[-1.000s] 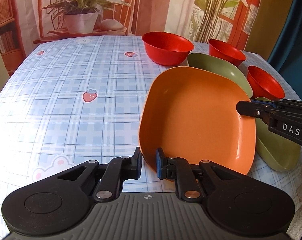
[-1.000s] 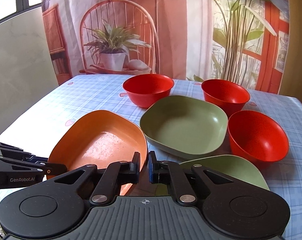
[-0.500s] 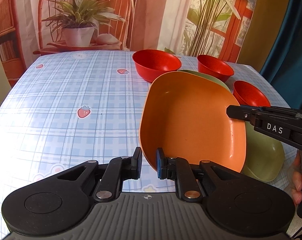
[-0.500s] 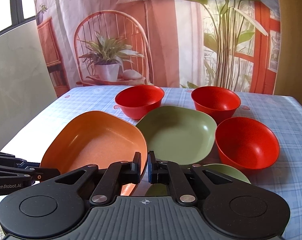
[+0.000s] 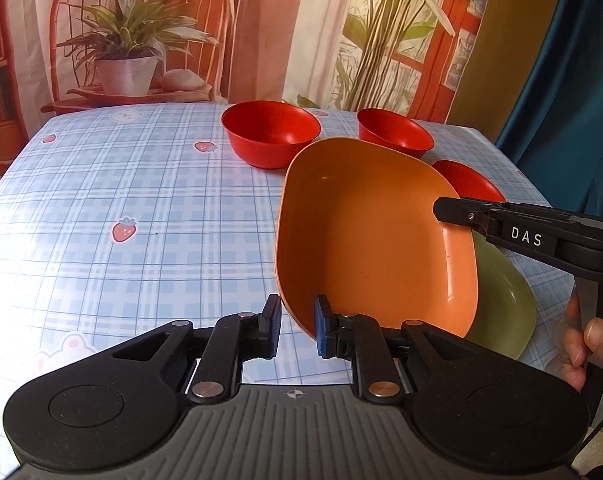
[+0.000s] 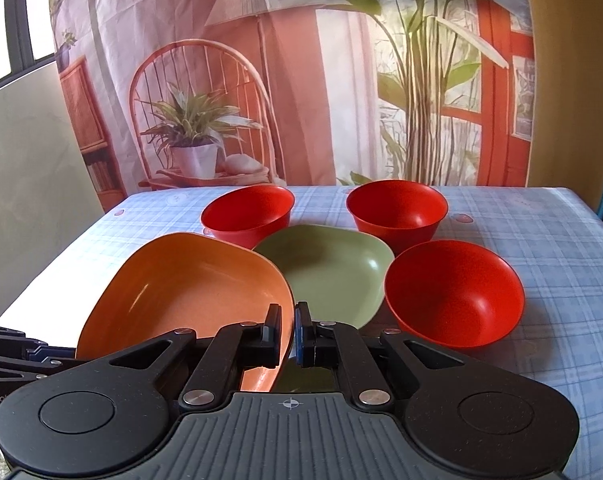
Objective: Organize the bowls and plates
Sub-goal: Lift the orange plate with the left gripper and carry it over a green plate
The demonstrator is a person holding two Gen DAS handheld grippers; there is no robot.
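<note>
– Two tongs on one orange squarish plastic plate (image 5: pixel 373 232), see? It's up off the table, partly over a green squarish plate (image 6: pixel 333 272).

– Both biting it?

– Right tongs (image 6: pixel 288 332) def.: fingers nearly together, rim pinched between, at the plate's right near corner. Left tongs (image 5: pixel 297 328) are wider apart, but the other near corner sits between the pads and seems to touch both, so clamped too, I'd say.

– Which step, then?

– Carrying, I reckon. Stacking the orange onto the green. Not set down yet.

– Next move needs?

– Prob. level it, line the corners up w/ the green one, lower both hands together, then let go. Drop one side early and it'll slide off.

– How's it pointing?

– Hollow faces up and back twd the holder. Far edge is tipped higher than the held edge. Near enough square w/ rounded corners, so no real long axis. The diagonal from the left grip runs away twd the bowls.

– What else is there?

– Three red round bowls (image 6: pixel 453 292) sit behind and right of the plates. From the left cam, green shows under the orange's right edge; same plate or a 2nd, can't tell. All on a blue checked tablecloth (image 5: pixel 141 200).
</note>
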